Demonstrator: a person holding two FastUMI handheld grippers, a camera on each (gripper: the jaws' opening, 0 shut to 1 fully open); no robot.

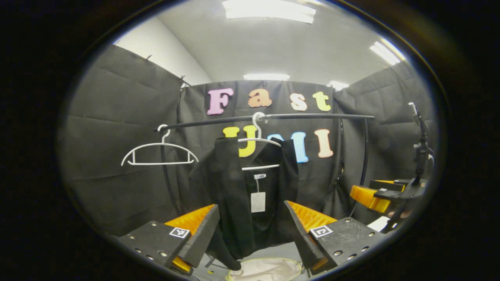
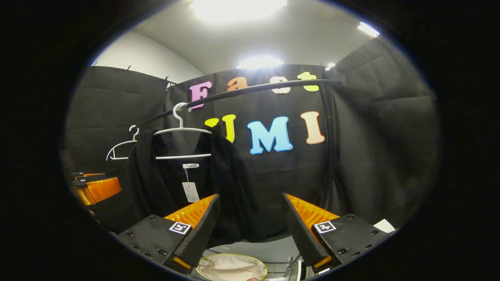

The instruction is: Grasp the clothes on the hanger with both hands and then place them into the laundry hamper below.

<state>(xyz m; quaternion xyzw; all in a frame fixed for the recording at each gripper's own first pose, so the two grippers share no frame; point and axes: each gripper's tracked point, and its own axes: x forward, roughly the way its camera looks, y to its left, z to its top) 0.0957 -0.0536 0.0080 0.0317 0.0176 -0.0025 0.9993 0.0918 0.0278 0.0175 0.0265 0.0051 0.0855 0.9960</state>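
Note:
A black garment [image 1: 234, 195] with a white tag hangs on a white hanger [image 1: 259, 140] from the dark rail [image 1: 312, 116]. My left gripper [image 1: 252, 234] is open in front of the garment, its fingers framing the lower part without touching it. The right gripper [image 1: 373, 195] shows farther off at the right. In the right gripper view the garment [image 2: 226, 183] hangs left of centre on its hanger [image 2: 181, 130]. My right gripper [image 2: 252, 230] is open, facing the garment's right edge. The pale hamper [image 1: 269, 270] [image 2: 230, 267] lies below. The left gripper [image 2: 97, 188] shows at the left.
An empty white hanger [image 1: 158, 150] [image 2: 119, 148] hangs on the rail to the left of the garment. The rail's upright post [image 2: 330, 148] stands at the right. A dark stand with a device [image 1: 421, 152] rises at the far right.

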